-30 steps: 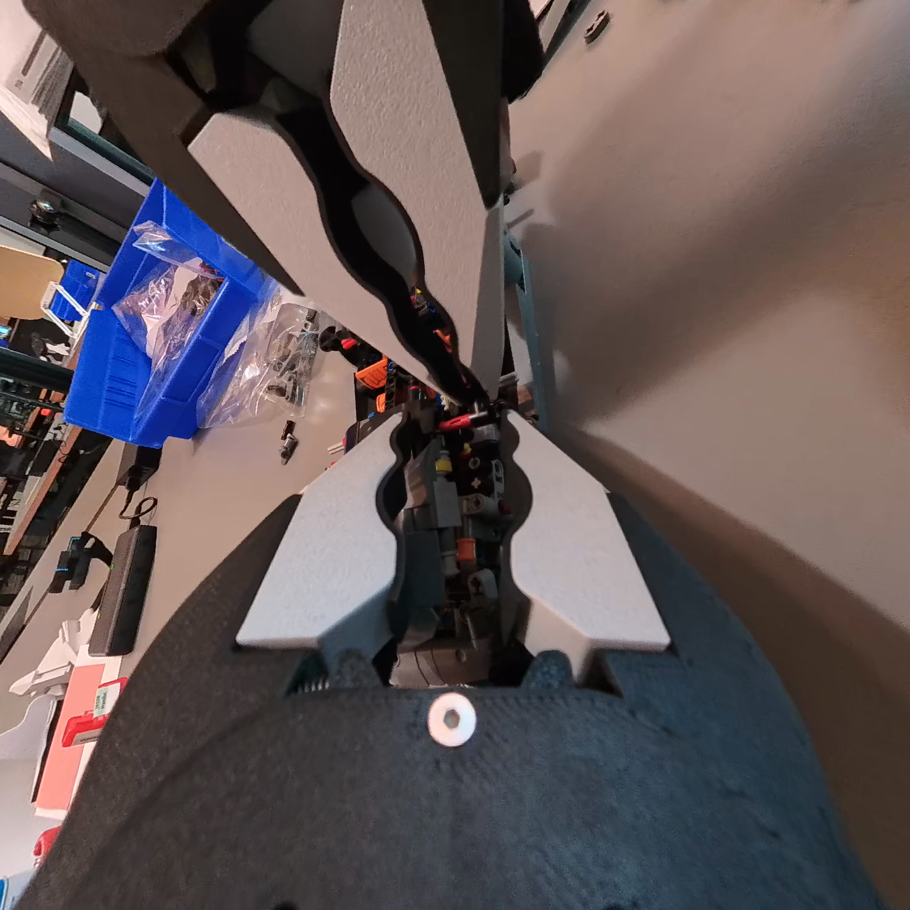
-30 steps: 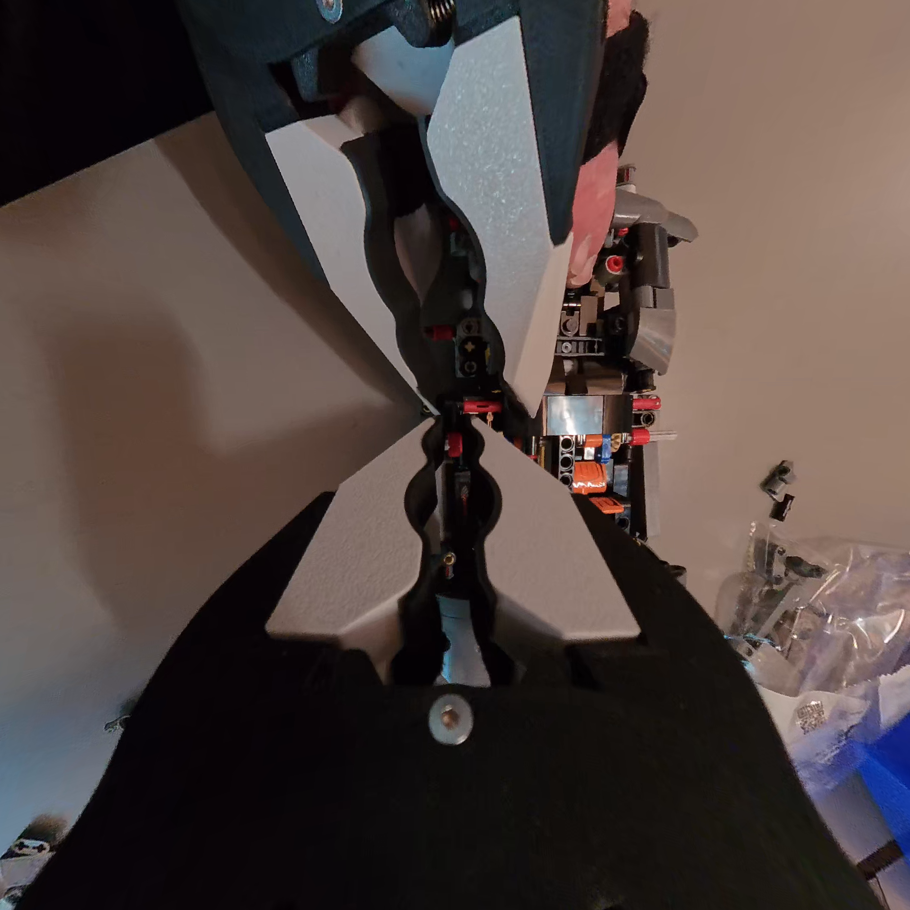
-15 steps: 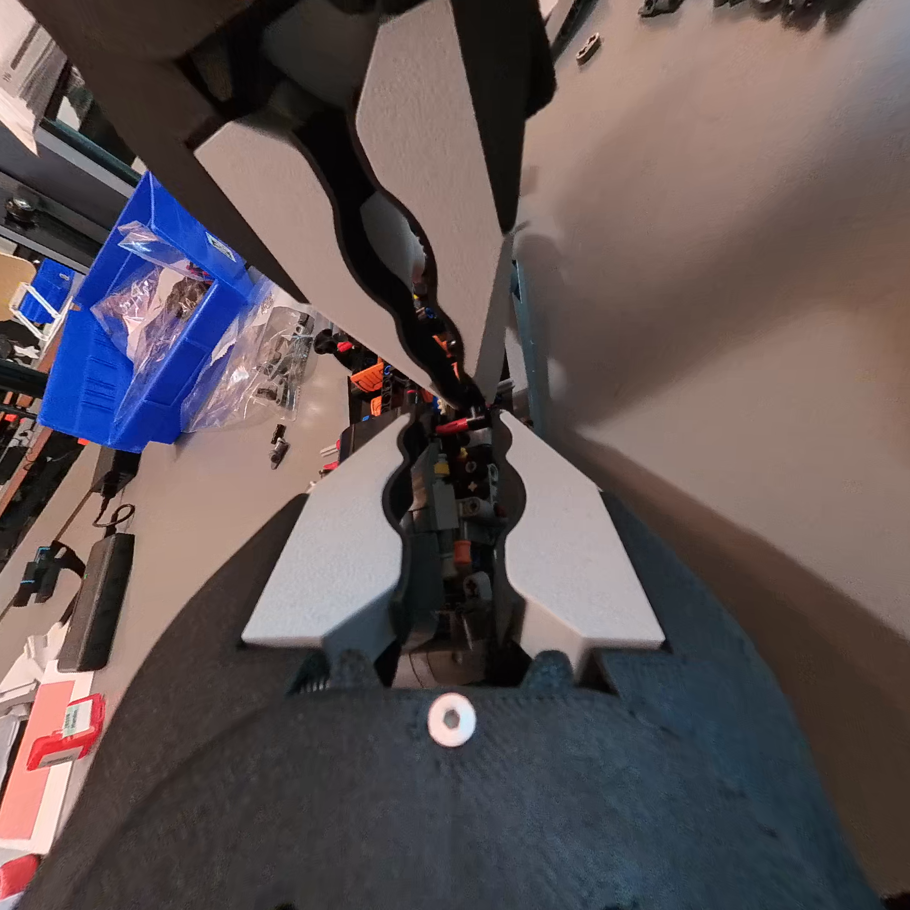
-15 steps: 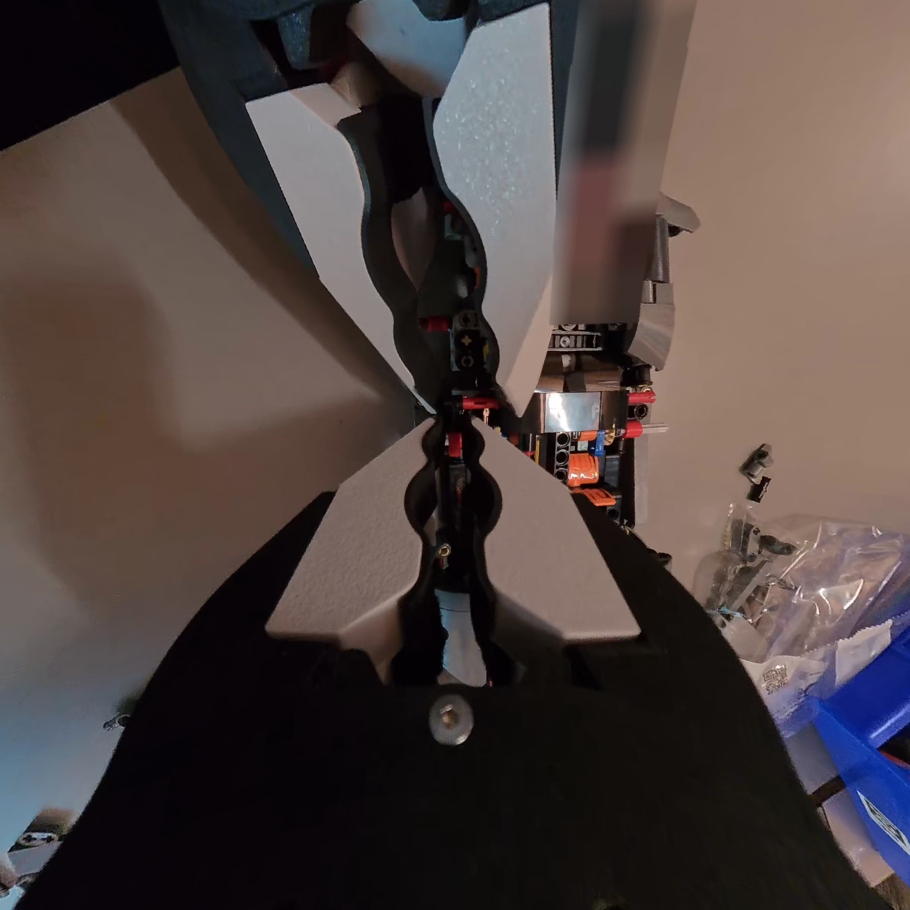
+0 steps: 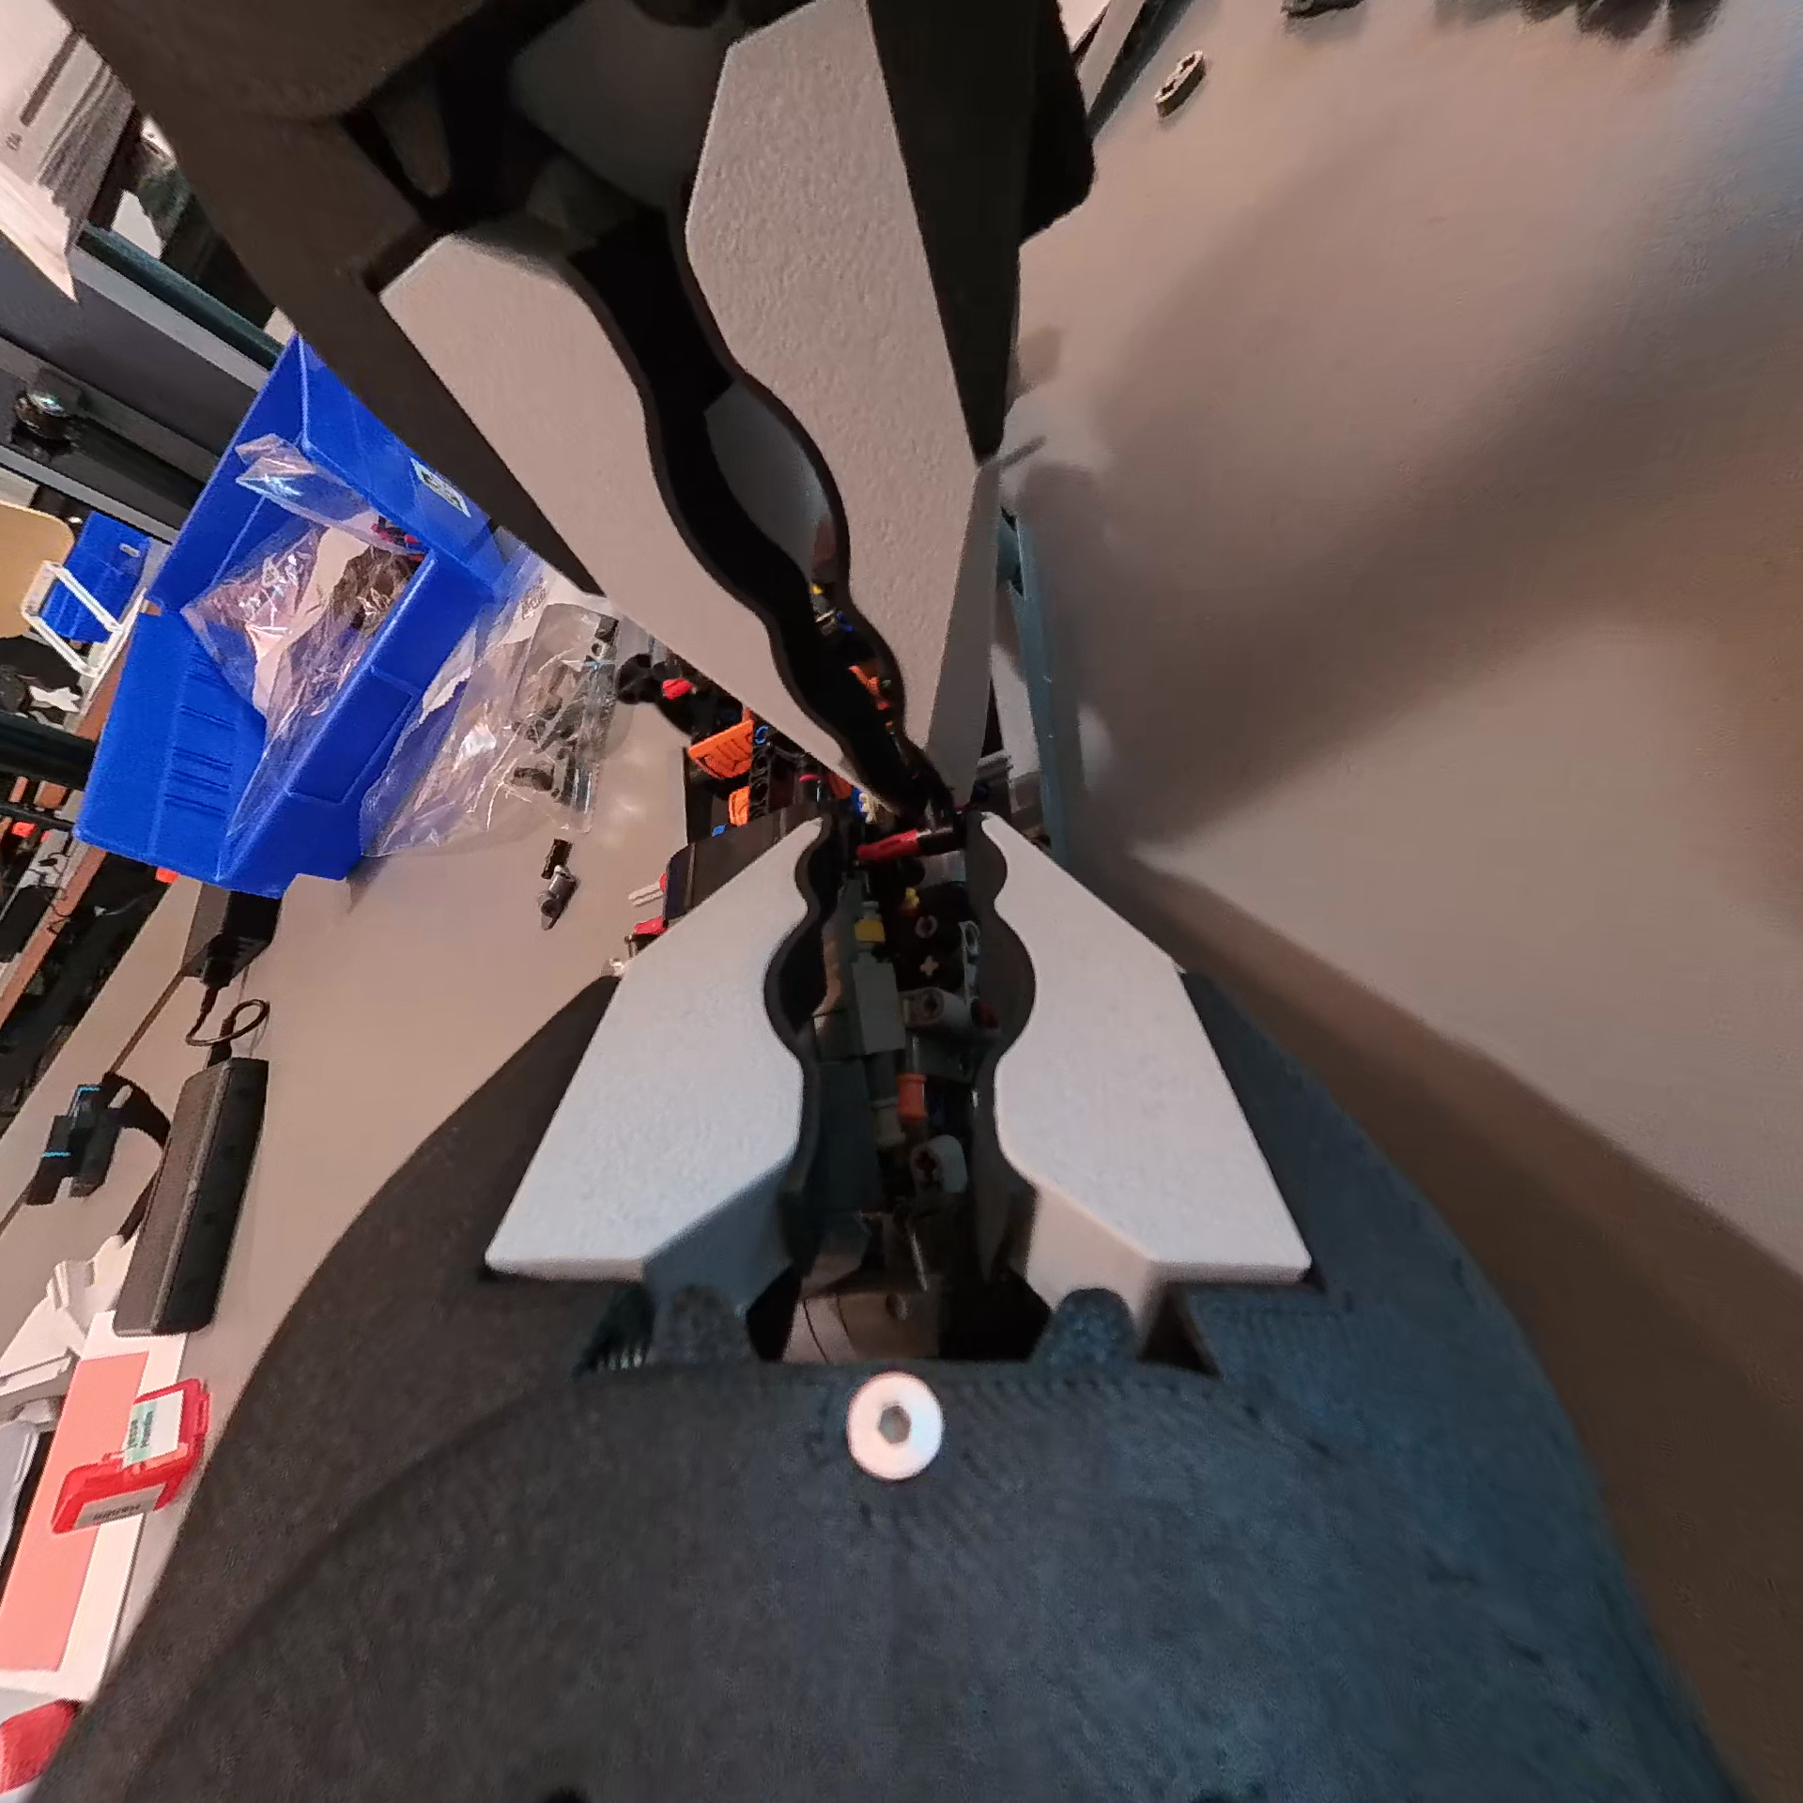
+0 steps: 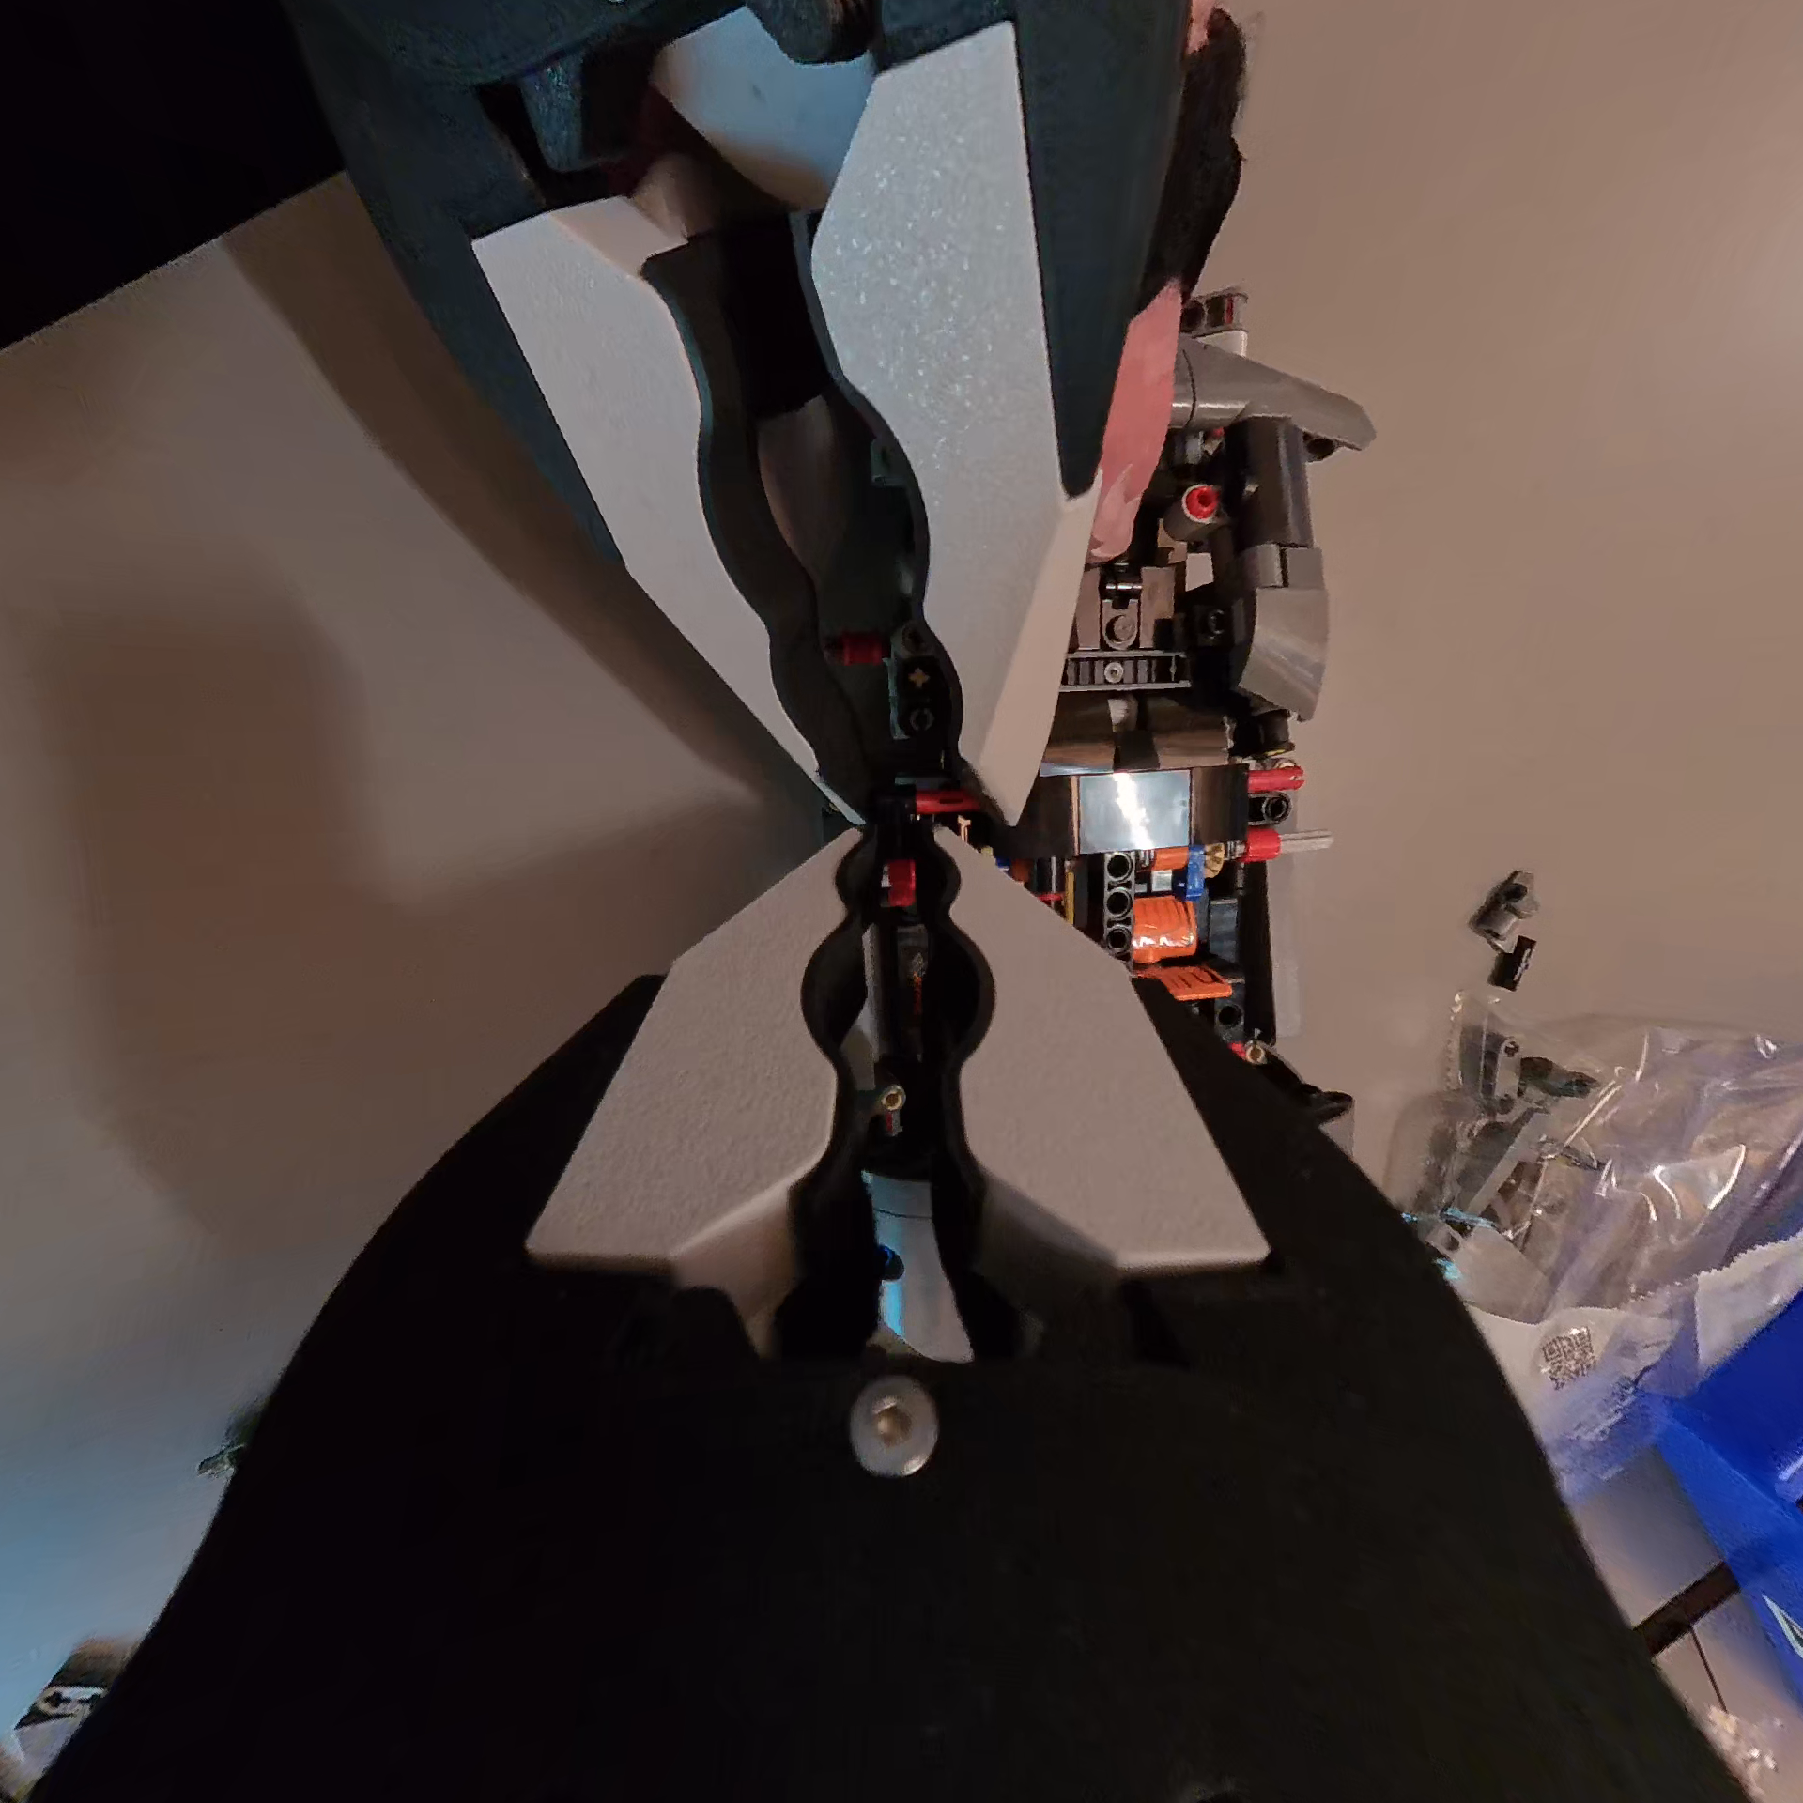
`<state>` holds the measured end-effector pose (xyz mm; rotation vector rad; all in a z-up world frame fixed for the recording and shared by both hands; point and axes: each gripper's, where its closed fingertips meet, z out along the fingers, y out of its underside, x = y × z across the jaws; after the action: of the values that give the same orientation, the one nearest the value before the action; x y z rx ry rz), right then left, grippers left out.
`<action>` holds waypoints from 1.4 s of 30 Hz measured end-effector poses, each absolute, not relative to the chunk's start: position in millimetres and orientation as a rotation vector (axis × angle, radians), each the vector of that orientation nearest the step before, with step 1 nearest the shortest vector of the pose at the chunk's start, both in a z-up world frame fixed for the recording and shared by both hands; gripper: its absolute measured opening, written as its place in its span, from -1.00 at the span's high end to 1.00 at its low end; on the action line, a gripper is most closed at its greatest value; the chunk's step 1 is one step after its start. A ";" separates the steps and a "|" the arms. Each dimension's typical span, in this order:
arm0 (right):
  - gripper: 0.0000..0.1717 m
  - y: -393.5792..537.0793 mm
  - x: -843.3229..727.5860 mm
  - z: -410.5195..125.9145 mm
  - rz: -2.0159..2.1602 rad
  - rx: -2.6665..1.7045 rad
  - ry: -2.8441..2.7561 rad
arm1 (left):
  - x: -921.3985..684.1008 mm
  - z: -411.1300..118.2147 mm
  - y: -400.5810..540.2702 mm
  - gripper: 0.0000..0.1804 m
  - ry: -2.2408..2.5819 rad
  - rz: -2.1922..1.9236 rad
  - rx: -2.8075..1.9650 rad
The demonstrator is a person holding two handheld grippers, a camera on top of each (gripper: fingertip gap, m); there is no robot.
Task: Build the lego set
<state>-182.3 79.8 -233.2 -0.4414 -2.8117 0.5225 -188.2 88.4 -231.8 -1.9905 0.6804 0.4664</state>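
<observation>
Black, grey and orange studded brick model [image 6: 1151, 810] on the tan table [image 6: 293, 683], gripped from both sides.
Clamped in the left gripper [image 5: 902, 829]; right gripper [image 6: 902, 829] pinching a thin black beam; contact points shadowed, crinkled clear bags [image 5: 488, 722] beyond.

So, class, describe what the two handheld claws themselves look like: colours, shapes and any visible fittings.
Both claws match. The left claw has two pale grey, grainy-textured fingers shaped as angular wedges, each lined with a wavy black inner pad. They sit in a dark, rough-surfaced rounded body with a silver screw at its centre. The right claw shows the same grey fingers, black body and centre screw. No cables or sleeves show.
</observation>
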 end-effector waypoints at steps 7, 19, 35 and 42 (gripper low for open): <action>0.97 79.2 -183.5 -233.4 0.529 -0.445 -2.809 | -193.9 -223.9 84.3 0.52 0.642 0.499 -1.996; 0.96 79.3 -191.3 -232.2 0.577 -0.471 -2.793 | -220.2 -227.5 95.2 0.07 0.653 0.450 -2.212; 0.96 82.8 -208.5 -232.8 0.700 -0.602 -2.730 | -231.6 -234.8 99.6 0.34 0.683 0.319 -2.189; 0.96 84.7 -212.6 -232.6 0.704 -0.653 -2.708 | -233.5 -234.9 101.5 0.40 0.723 0.345 -2.174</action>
<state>-212.6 84.7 -232.6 -0.6531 -2.7078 0.7036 -233.5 101.5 -234.9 -2.1745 0.7233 0.3453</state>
